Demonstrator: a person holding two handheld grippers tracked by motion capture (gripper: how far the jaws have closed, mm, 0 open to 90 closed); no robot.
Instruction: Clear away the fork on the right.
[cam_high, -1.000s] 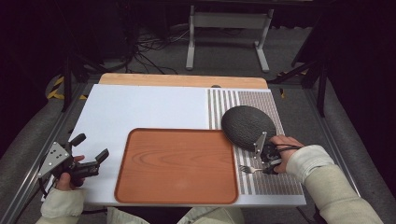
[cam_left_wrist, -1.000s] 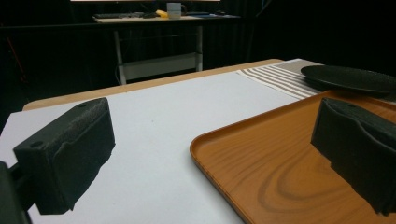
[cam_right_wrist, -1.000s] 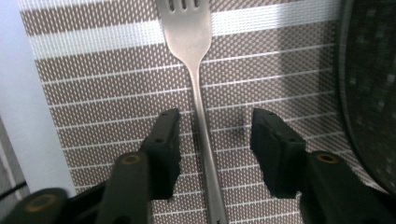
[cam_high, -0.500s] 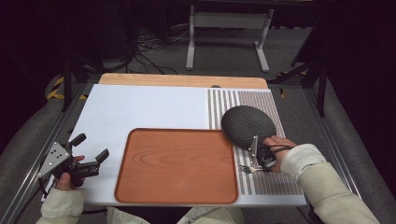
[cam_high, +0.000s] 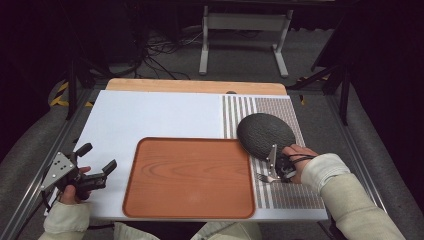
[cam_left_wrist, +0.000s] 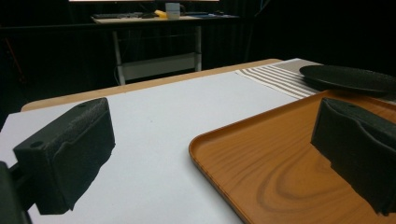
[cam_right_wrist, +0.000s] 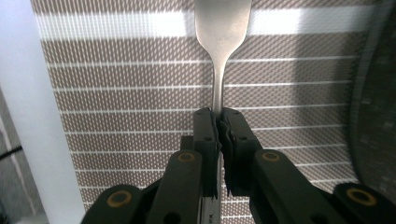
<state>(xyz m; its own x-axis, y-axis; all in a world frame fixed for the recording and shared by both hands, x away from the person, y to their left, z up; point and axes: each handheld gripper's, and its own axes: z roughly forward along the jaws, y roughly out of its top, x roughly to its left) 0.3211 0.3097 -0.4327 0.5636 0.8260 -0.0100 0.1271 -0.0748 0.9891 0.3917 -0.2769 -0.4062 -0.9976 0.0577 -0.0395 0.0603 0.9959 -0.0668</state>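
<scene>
A silver fork (cam_high: 263, 177) lies low over the striped placemat (cam_high: 292, 196), just in front of a dark round plate (cam_high: 265, 134). My right gripper (cam_high: 275, 171) is shut on its handle. In the right gripper view, the jaws of my right gripper (cam_right_wrist: 218, 116) pinch the fork's thin neck (cam_right_wrist: 217, 88), and the wider metal end reaches the top edge. My left gripper (cam_high: 99, 156) is open and holds nothing, low over the white table at the front left, beside the wooden tray (cam_high: 190, 175). In the left gripper view, the tray's corner (cam_left_wrist: 280, 154) sits between the jaws.
The tray is bare and takes up the front middle. The plate (cam_left_wrist: 348, 78) rests on the placemat (cam_right_wrist: 116, 93), right of the tray's far corner. A wooden strip (cam_high: 195, 86) edges the far side of the table. A metal stand (cam_high: 242, 30) is on the floor beyond.
My right gripper has shifted slightly left and toward the near edge with the fork in it. The left gripper has stayed put.
</scene>
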